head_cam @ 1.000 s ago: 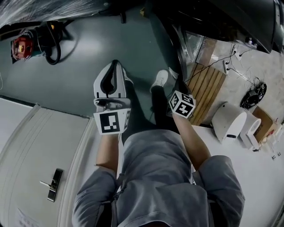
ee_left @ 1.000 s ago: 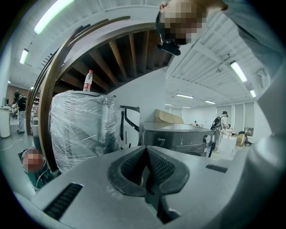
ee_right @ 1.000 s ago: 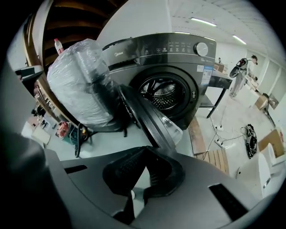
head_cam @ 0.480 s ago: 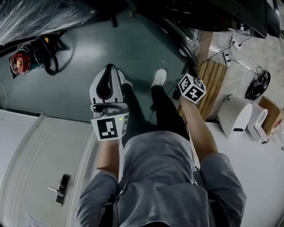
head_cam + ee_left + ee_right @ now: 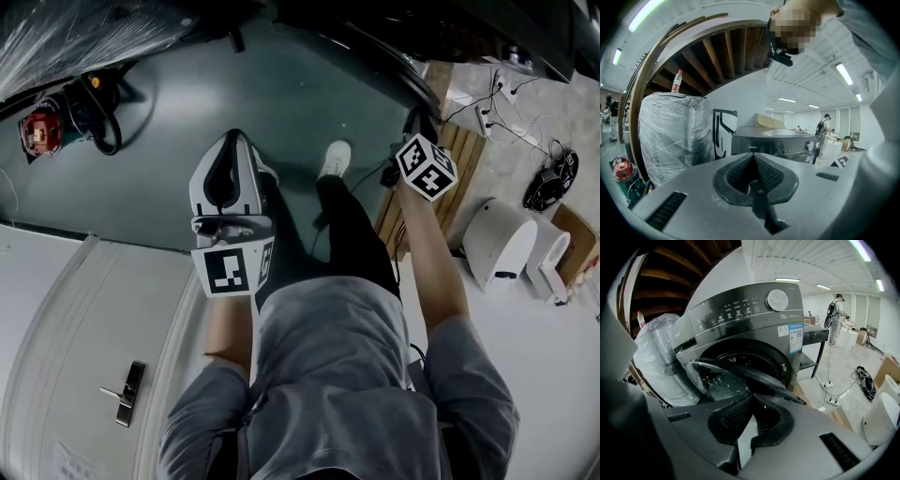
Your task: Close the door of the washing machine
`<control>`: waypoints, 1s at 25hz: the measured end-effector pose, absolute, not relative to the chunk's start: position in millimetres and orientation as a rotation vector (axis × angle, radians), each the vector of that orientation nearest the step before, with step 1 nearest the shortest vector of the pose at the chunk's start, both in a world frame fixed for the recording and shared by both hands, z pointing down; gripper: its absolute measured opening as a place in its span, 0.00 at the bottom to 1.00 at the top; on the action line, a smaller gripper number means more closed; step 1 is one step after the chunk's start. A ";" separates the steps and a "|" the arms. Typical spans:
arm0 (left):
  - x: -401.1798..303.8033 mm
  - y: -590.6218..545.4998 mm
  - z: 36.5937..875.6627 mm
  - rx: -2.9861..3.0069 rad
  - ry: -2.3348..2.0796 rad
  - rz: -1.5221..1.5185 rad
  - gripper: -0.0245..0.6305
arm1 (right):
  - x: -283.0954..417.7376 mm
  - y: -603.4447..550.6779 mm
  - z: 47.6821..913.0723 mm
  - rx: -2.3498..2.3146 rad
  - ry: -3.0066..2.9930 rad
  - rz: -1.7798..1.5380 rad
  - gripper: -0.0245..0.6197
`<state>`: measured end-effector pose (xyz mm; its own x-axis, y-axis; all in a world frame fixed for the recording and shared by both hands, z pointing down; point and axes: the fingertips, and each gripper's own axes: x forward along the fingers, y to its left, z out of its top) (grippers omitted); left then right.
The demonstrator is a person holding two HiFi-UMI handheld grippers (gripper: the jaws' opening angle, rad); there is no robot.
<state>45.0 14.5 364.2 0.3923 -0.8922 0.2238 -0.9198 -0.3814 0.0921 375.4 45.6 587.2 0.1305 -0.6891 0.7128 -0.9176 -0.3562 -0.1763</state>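
The left gripper (image 5: 753, 155) had its jaws pressed together on nothing, pointing nearly level, well apart from the washing machine (image 5: 774, 139). Further right, the door (image 5: 740, 372) hung swung out from the drum opening at the machine's front. The right gripper (image 5: 752, 397), likewise closed and empty, tipped down just beside the door's rim; whether they touched could not be told. By the look of it, the whole push shut remained.
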 end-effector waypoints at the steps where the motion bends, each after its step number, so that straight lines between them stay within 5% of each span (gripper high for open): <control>1: 49.2 13.3 364.1 2.446 -1.616 0.203 0.04 | 381.1 39.3 587.0 2.112 -1.573 1.053 0.04; 25: 96.9 -7.9 369.7 2.457 -1.607 0.229 0.04 | 436.0 -62.6 582.0 2.116 -1.690 1.020 0.04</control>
